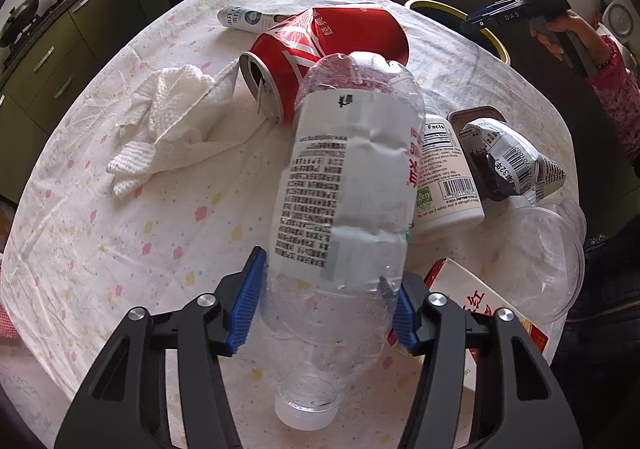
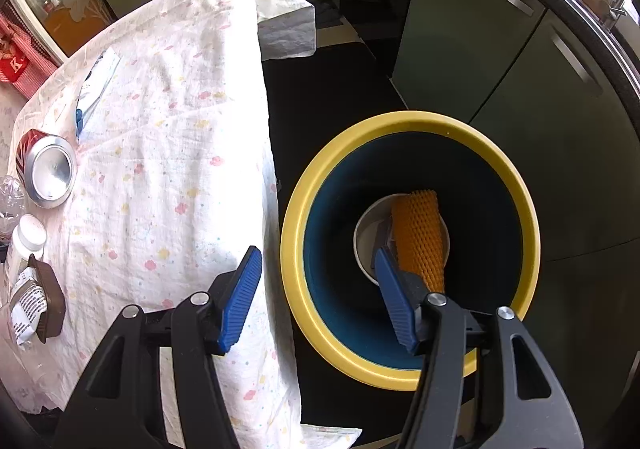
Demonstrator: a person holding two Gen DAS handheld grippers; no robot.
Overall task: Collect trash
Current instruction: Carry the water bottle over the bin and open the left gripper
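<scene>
On the floral-cloth tabletop [image 1: 120, 249], counted from the left wrist view: one clear crushed plastic bottle [image 1: 348, 185] at centre, one red dented drink can [image 1: 320, 57] above it, one crumpled white paper towel [image 1: 168, 117] at left, one white pill bottle [image 1: 444, 177] and one silver printed wrapper [image 1: 516, 157] at right. One yellow-rimmed blue bin [image 2: 400, 121] fills the right wrist view's lower right.

— Surface?
— A table [image 1: 80, 249] under a white cloth with small pastel blots.
— Items lying on it?
— Crumpled paper towel [image 1: 168, 121], dented red can [image 1: 320, 49], white pill bottle [image 1: 444, 177], brown tray [image 1: 480, 153], clear plastic cup [image 1: 552, 249], printed box [image 1: 472, 289].
</scene>
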